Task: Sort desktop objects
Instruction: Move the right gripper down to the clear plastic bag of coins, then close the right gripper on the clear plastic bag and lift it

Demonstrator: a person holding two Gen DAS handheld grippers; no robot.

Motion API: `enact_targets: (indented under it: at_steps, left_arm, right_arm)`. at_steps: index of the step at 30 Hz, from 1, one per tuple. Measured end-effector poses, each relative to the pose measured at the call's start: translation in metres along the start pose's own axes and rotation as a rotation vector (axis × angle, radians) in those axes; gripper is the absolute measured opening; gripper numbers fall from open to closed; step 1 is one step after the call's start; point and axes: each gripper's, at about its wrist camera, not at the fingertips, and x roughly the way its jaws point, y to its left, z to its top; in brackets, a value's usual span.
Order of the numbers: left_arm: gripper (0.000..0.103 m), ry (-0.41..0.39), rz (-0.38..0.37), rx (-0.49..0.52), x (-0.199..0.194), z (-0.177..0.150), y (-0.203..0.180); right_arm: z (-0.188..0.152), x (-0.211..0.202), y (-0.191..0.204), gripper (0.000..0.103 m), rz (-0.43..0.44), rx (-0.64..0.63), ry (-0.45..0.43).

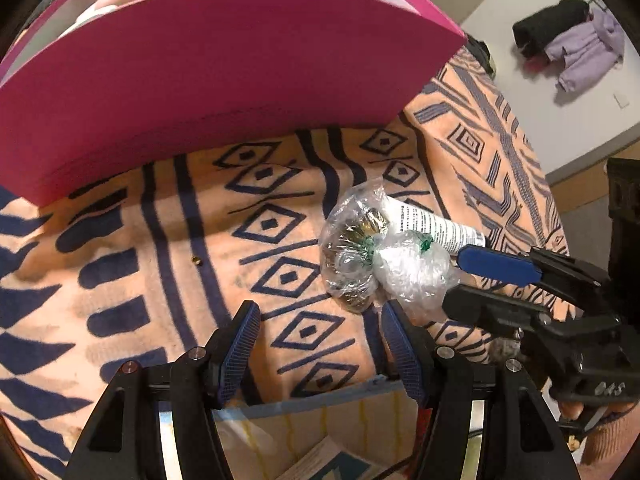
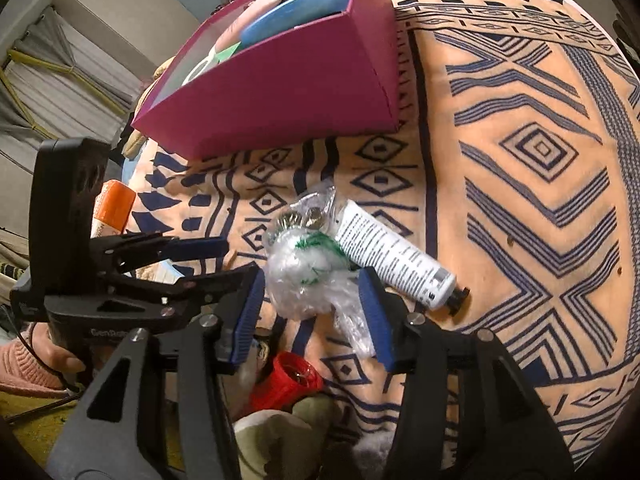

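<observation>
Two small plastic bags lie together on the patterned cloth [image 1: 160, 248]: a clear bag [image 1: 348, 256] [image 2: 308, 210] with shiny bits inside and a crumpled white bag [image 1: 408, 270] [image 2: 298, 280] tied in green. A white printed tube [image 1: 436, 226] [image 2: 396, 252] with a black cap lies against them. My right gripper [image 2: 311, 284] [image 1: 456, 278] is open and straddles the white bag, its blue pads [image 2: 372, 300] just beside the plastic. My left gripper [image 1: 320, 316] [image 2: 240, 260] stands open over bare cloth, just left of the bags, with nothing between its fingers.
A magenta box [image 1: 220, 80] [image 2: 280, 92] holding a blue disc and other items stands on the cloth behind the bags. An orange-capped bottle [image 2: 114, 204] and a red cup [image 2: 286, 380] lie near the cloth's edge. A hand [image 2: 60, 356] holds the left gripper. Coats [image 1: 572, 40] hang on the far wall.
</observation>
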Motion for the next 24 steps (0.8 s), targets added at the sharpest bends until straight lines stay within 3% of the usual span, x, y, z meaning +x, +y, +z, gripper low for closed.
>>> enact_targets:
  at_steps: [8, 18, 23, 24]
  left_arm:
    - [0.064, -0.005, 0.029, 0.04, 0.008, 0.004, -0.006]
    - [0.064, -0.006, 0.004, 0.042, 0.009, 0.006, -0.004]
    - [0.06, -0.013, -0.009, 0.05, 0.007, 0.005, -0.003]
    - [0.058, -0.012, -0.012, 0.052, 0.007, 0.006, -0.004]
  right_arm:
    - [-0.001, 0.007, 0.001, 0.051, 0.014, 0.001, 0.0]
    - [0.006, 0.013, -0.01, 0.051, 0.05, 0.049, 0.004]
    - [0.007, 0.014, -0.014, 0.05, 0.073, 0.063, 0.007]
    - [0.008, 0.014, -0.014, 0.046, 0.073, 0.062, 0.009]
